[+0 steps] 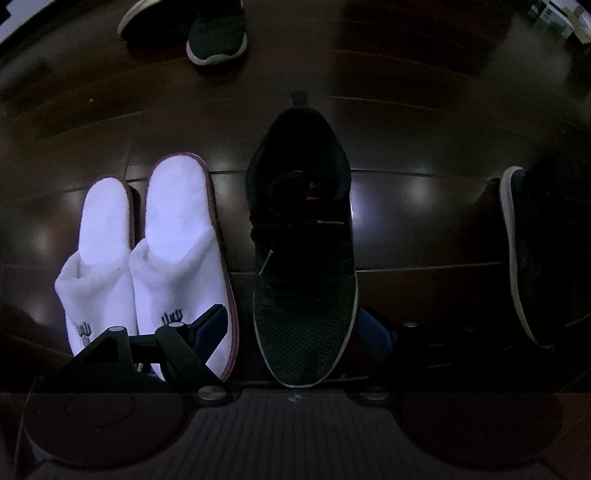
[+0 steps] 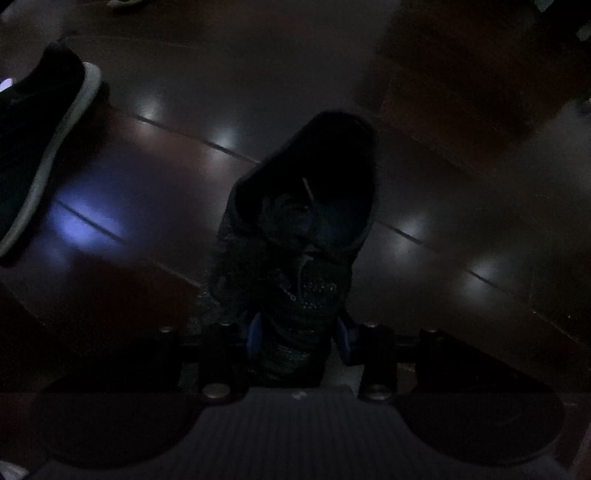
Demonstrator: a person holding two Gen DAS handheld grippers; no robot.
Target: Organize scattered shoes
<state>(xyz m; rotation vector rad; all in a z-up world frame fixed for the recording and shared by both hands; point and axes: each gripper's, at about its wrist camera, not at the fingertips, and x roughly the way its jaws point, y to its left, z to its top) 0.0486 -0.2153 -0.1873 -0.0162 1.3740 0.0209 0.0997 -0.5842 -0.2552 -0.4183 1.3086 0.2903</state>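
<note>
Two white terry slippers (image 1: 147,254) lie side by side on the dark, glossy plank floor (image 1: 424,122), soft and fuzzy with maroon piping round their soles and a small dark crest stitched near each toe. Just to their right sits a black mesh sneaker (image 1: 303,258), its knit toe dotted with fine holes, its sole a thin pale line, laces loose. The left gripper (image 1: 295,328) is spread wide, its blue-padded fingers (image 1: 212,325) standing either side of that sneaker's toe; whether they touch it I cannot tell. Another dark shoe with a pale sole (image 1: 528,258) lies near the right edge, and a further pair (image 1: 207,33) sits well apart at the far side.

The right gripper (image 2: 299,336) is pinching a second black knit sneaker (image 2: 295,240) by its toe, blue pads (image 2: 345,338) pressed against both sides. It is too dim to see whether the shoe rests on the boards.
</note>
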